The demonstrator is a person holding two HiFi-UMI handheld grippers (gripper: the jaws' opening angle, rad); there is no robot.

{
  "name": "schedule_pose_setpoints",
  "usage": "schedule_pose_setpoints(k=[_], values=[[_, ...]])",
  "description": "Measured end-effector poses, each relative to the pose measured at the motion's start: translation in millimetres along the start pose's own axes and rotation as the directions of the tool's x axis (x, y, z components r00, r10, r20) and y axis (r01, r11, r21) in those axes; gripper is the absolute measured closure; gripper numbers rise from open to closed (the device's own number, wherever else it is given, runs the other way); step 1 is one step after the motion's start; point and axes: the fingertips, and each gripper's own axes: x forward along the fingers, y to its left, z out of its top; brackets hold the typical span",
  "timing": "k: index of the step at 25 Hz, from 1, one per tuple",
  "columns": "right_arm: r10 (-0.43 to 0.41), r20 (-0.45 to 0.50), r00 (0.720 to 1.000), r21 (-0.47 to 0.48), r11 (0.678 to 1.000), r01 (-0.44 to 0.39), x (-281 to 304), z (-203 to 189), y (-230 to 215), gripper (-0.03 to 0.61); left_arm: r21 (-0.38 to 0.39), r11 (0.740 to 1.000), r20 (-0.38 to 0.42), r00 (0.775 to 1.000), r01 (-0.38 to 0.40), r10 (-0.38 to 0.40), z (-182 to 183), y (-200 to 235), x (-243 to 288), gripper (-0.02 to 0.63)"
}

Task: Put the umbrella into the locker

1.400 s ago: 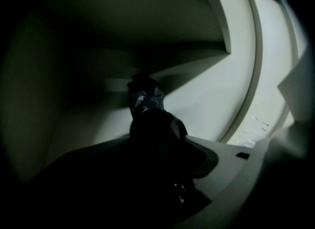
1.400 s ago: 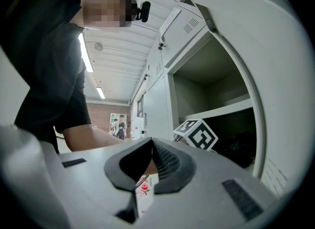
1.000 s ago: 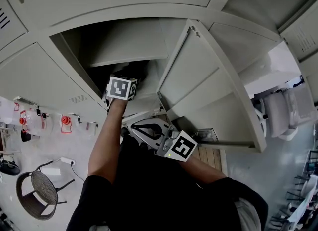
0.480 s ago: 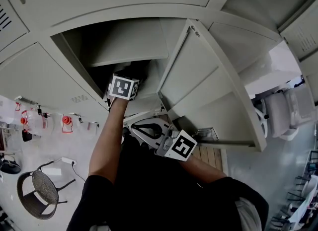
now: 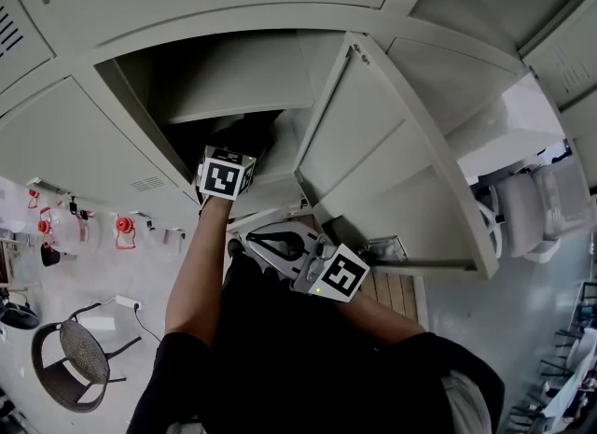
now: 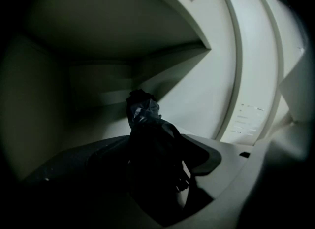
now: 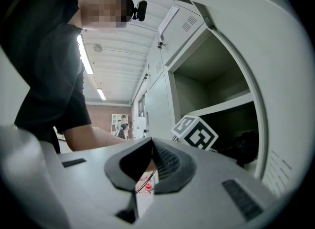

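Observation:
The black folded umbrella [image 6: 145,119] lies on the floor of the open locker compartment [image 5: 233,77], its tip pointing at the back wall. In the head view it is a dark shape [image 5: 244,133] under the shelf. My left gripper [image 6: 147,171] reaches into the compartment; its jaws have just been opening and stand wide on either side of the umbrella's near end, with a lit gap beside the right pad [image 6: 206,156]. My right gripper [image 5: 244,239] is held close to the body, outside the locker. Its jaws meet at the tips [image 7: 150,149] with nothing between them.
The locker door [image 5: 373,143] stands swung out to the right of the opening. A shelf [image 5: 242,105] roofs the compartment. A wicker chair [image 5: 70,357] is at lower left, and white equipment [image 5: 527,213] stands at the right. Shut locker doors surround the opening.
The left gripper's marker cube has rolled a little and slipped slightly back toward the body. The right gripper has stayed where it was.

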Motion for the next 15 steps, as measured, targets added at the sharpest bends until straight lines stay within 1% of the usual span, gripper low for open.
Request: schedule_pose_setpoints(k=[3,6,8,11,15], values=[[-0.007,0.005,1.000,0.001,1.000,0.007,-2,0,-1,0.565,0.010,1.000,0.074,0.997,0.005,-0.006,14,-2,-16,0.305],[-0.009,0.005,1.000,0.004,1.000,0.009,-3,-2,0,0.565,0.019,1.000,0.155,0.988,0.014,-0.017,24,-4,-35,0.305],[-0.008,0.005,1.000,0.007,1.000,0.008,-2,-2,1,0.565,0.021,0.999,0.207,0.978,0.035,-0.039,31,-9,-47,0.307],[-0.003,0.006,1.000,0.006,1.000,0.003,0,-3,2,0.565,0.019,0.997,0.295,0.952,0.078,-0.080,48,-18,-68,0.324],[0.001,0.018,1.000,0.007,1.000,-0.001,2,-1,5,0.565,0.019,0.994,0.406,0.908,0.106,-0.104,67,-25,-103,0.381]])
